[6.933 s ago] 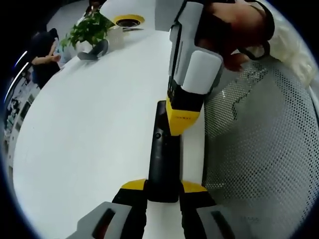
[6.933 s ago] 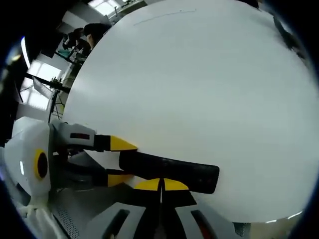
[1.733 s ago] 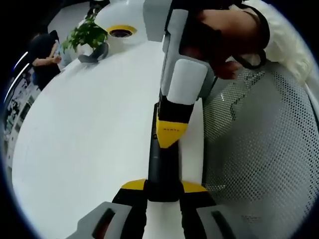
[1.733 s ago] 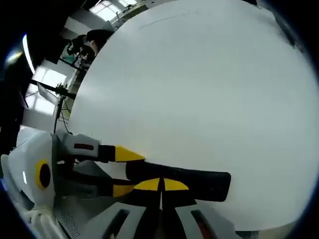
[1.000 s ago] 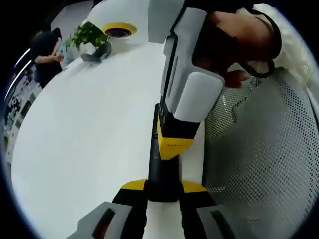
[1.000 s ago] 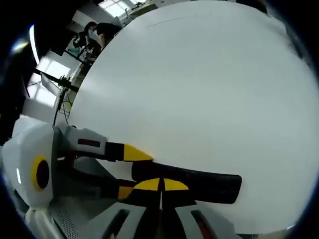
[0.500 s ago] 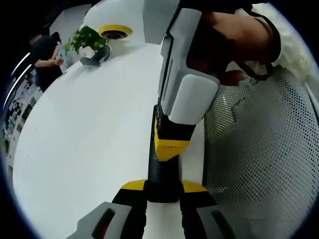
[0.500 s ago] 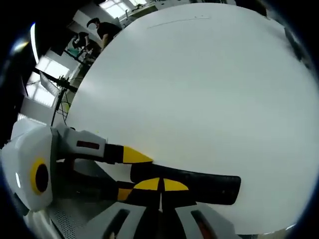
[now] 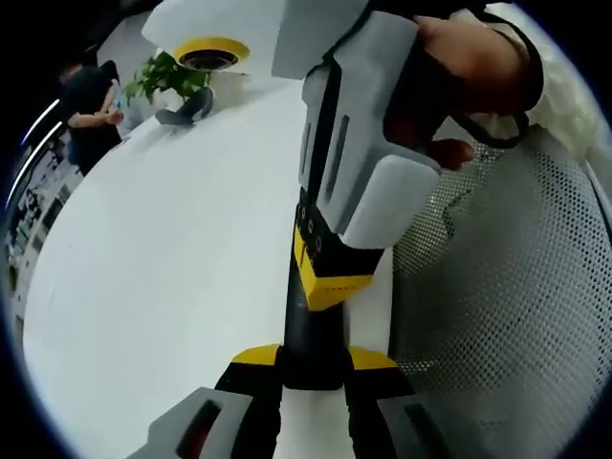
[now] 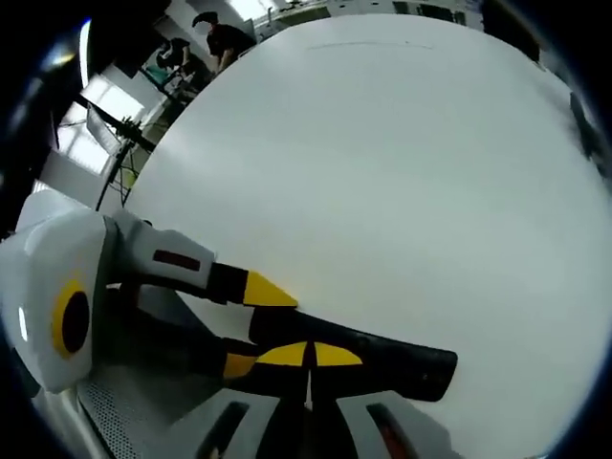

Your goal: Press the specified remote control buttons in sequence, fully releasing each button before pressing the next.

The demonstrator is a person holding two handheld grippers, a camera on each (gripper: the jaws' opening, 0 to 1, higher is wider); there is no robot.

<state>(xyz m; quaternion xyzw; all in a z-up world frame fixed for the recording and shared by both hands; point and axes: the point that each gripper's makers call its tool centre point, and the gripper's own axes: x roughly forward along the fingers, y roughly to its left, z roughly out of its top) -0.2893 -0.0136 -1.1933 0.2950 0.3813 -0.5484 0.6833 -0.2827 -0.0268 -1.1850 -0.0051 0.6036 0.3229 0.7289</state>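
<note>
While clamped, remote [image 9: 311, 335] under tongs [image 9: 330, 287]

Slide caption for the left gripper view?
Left tongs grip a slim black remote while the right tongs press down on it.

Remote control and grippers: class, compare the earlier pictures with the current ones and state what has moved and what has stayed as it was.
The right gripper has slid along the remote control toward the left gripper, from near the remote's middle to close by the held end, its closed tips on top of it. The left gripper stays shut on the remote's end. The remote still lies on the white table; nothing was released.
</note>
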